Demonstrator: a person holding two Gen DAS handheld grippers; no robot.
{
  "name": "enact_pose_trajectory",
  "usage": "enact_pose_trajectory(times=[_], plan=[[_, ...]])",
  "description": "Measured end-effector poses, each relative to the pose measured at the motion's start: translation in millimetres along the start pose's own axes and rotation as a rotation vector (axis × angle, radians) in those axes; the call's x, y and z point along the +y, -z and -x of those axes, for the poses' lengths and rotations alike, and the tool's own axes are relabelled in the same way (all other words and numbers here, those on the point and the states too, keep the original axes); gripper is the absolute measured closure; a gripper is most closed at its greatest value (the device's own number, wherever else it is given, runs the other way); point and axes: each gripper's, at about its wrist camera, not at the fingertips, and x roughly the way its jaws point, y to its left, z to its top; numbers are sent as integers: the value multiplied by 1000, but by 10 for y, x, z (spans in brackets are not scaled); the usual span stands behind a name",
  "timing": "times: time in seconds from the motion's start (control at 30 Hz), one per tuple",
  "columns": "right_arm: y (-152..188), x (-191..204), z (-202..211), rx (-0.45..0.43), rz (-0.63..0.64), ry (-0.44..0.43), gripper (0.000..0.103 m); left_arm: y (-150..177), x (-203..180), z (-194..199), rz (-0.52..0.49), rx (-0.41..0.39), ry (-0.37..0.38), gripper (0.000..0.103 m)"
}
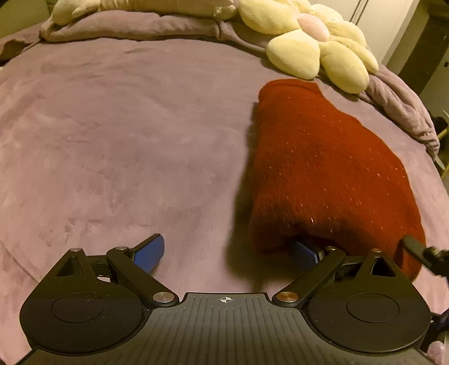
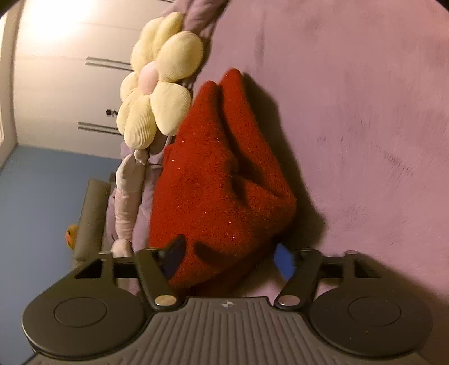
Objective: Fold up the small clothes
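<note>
up close, the left tongs (image 1: 227,254) stand wide, one blue-padded finger (image 1: 148,252) bare over the bed and the other tucked under the near edge of the fuzzy dark red knit garment with tiny glints in it (image 1: 322,168); nothing is pinched between them. the right tongs (image 2: 230,257) stand about half spread with the near end of the same red knit lying between the fingers; the left finger (image 2: 174,252) is dark against the cloth and the blue pad of the other (image 2: 284,259) shows just beside its edge, but whether the pads actually press on it i cannot tell. a black tip of the right tongs pokes into the left wrist view at the garment's near right corner. the garment lies folded into a long bundle on the mauve plush bedspread (image 1: 112,140), toward its right side. just beyond its far end sits a pale yellow flower-shaped corduroy cushion with a pink centre (image 1: 314,42), resting on a rumpled mauve duvet (image 1: 126,26) along the head of the bed. white wardrobe doors (image 2: 70,70) stand behind.
</note>
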Motion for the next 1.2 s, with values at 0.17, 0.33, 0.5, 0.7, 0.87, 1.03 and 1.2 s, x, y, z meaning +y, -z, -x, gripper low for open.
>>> enact_pose_trajectory(times=[0.17, 0.33, 0.5, 0.7, 0.87, 1.03, 1.2], plan=[[42, 24, -77, -8, -11, -44, 69, -15, -3, -29, -10, -1, -8, 5], [31, 82, -72, -24, 34, -8, 78, -36, 11, -63, 3, 8, 4, 4], [118, 526, 91, -145, 391, 89, 91, -78, 113, -36, 57, 13, 30, 4], [128, 528, -57, -153, 584, 278, 91, -47, 144, -61, 57, 28, 41, 4], [109, 565, -31, -127, 646, 344, 77, 14, 367, 75, 66, 22, 12, 5], [-7, 779, 368, -220, 662, 397, 58, -104, 564, 415, 84, -104, -44, 5], [-25, 1219, 154, -234, 817, 371, 63, -285, 330, 431, 67, -125, 37, 4]])
